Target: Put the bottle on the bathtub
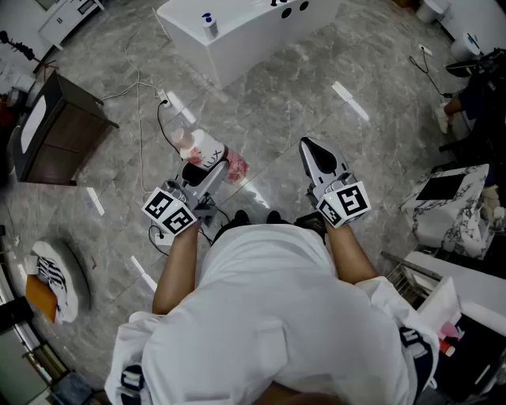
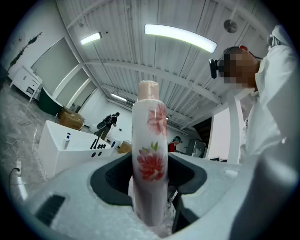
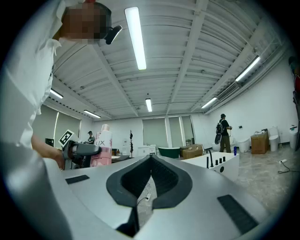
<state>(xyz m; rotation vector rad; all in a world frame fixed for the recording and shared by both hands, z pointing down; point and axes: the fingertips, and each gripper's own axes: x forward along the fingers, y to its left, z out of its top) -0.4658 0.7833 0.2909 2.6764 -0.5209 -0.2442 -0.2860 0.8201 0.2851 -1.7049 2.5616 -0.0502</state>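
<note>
A white and pink bottle [image 1: 207,152] with red flower print is clamped between the jaws of my left gripper [image 1: 198,172], held out over the marble floor. In the left gripper view the bottle [image 2: 150,140] stands upright between the dark pads [image 2: 110,176], its pale cap on top. My right gripper [image 1: 307,147] is level with it on the right, jaws shut and empty; in its own view the tips [image 3: 151,158] meet. The white bathtub [image 1: 253,32] stands well ahead at the top of the head view, and also shows as the bathtub [image 2: 58,147] and the bathtub [image 3: 220,164].
A small pump bottle [image 1: 209,24] and black taps [image 1: 286,9] sit on the tub's rim. A dark cabinet [image 1: 55,130] stands left, with cables and a power strip [image 1: 164,99] on the floor. A marble-patterned box [image 1: 455,210] and a seated person [image 1: 474,95] are on the right.
</note>
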